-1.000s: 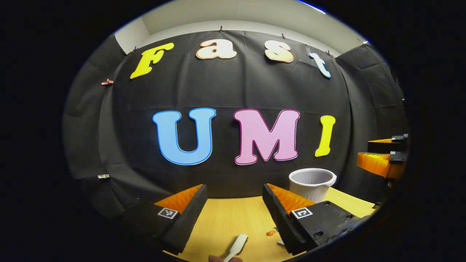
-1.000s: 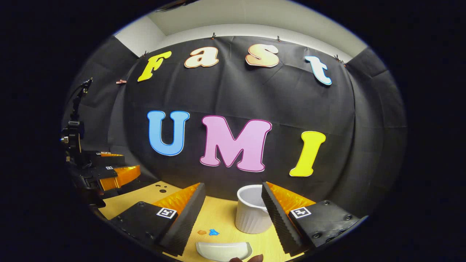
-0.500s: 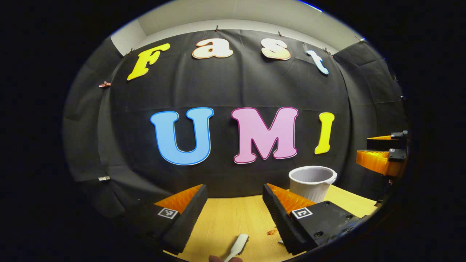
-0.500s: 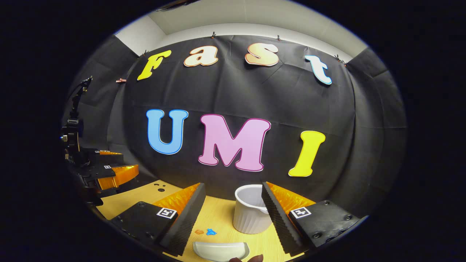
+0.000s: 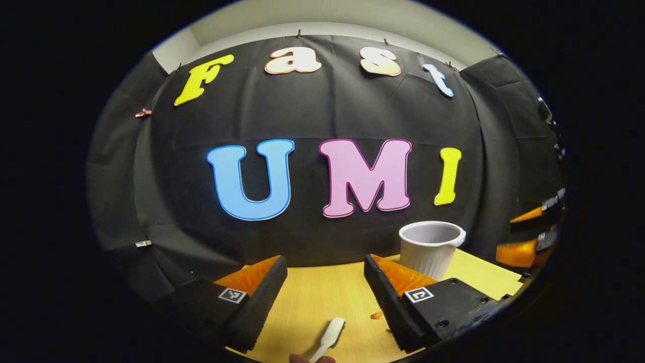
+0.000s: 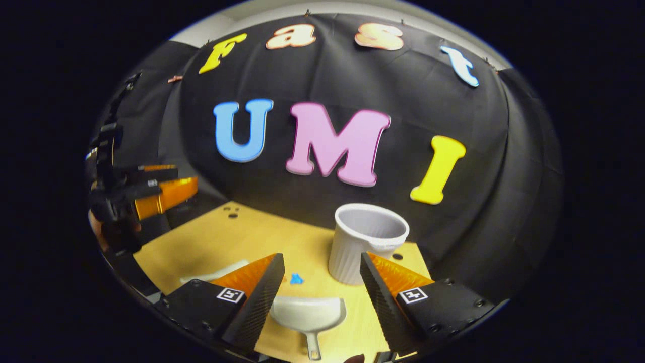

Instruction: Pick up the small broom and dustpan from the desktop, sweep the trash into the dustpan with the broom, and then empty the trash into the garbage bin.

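Both grippers spread wide and empty above the desktop, broom and dustpan lying untouched.

The left gripper (image 5: 325, 275) stands with jaws wide apart, holding nothing; the small white broom (image 5: 328, 335) lies on the wooden desktop (image 5: 322, 297) below the gap, an orange scrap (image 5: 376, 315) near it. The right gripper (image 6: 321, 272) is equally spread, the white dustpan (image 6: 308, 315) beneath it, the white garbage bin (image 6: 367, 242) beyond. Since a second ago the right gripper view has tipped downward, showing the dustpan's handle and more desktop; the left has barely shifted.
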{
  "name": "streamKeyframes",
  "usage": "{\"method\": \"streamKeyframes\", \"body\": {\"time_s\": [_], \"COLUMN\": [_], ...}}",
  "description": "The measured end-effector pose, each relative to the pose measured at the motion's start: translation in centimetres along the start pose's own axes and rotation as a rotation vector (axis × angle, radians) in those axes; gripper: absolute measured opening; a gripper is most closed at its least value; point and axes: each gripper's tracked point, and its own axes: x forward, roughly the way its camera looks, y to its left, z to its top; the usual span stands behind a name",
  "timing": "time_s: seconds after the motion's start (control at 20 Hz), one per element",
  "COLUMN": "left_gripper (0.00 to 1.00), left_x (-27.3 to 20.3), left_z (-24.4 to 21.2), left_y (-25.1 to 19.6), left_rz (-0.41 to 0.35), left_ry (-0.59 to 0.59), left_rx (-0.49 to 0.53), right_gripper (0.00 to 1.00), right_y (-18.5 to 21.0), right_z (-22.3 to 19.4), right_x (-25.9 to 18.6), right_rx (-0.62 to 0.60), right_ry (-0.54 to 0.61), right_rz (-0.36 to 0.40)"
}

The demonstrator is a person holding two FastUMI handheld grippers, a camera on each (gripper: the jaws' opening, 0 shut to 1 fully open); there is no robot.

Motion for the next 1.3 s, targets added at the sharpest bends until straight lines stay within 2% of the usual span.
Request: {"method": "streamKeyframes", "body": {"time_s": [0.3, 0.6, 0.85, 1.1, 1.15, 1.2, 1.25, 1.3], "left_gripper": [0.98, 0.98, 0.97, 0.96, 0.97, 0.97, 0.97, 0.97], "left_x": [-0.5, -1.1, -1.4, -1.9, -2.1, -2.2, -2.2, -2.0], "left_z": [-1.8, -3.0, -3.8, -5.4, -5.7, -5.8, -6.0, -6.2], "left_y": [0.9, 1.9, 3.4, 4.9, 5.2, 5.4, 5.7, 5.8], "left_rz": [0.008, 0.035, 0.081, 0.126, 0.134, 0.142, 0.15, 0.156], "left_ry": [0.03, 0.059, 0.086, 0.128, 0.136, 0.14, 0.144, 0.149], "left_rx": [0.034, 0.033, 0.049, 0.046, 0.044, 0.042, 0.041, 0.04], "right_gripper": [0.91, 0.88, 0.85, 0.81, 0.68, 0.67, 0.59, 0.59], "right_y": [1.6, 0.9, 2.3, 2.0, 1.9, 2.1, 2.3, 2.3], "right_z": [-12.8, -22.1, -27.3, -29.6, -29.6, -29.6, -29.8, -29.9], "right_x": [0.8, 4.3, 6.9, 9.0, 9.4, 9.6, 9.6, 9.7], "right_rx": [0.046, -0.009, 0.018, 0.019, 0.024, 0.041, 0.055, 0.059], "right_ry": [0.368, 0.584, 0.705, 0.778, 0.778, 0.786, 0.798, 0.809], "right_rz": [0.068, 0.066, 0.1, 0.084, 0.073, 0.073, 0.077, 0.077]}}
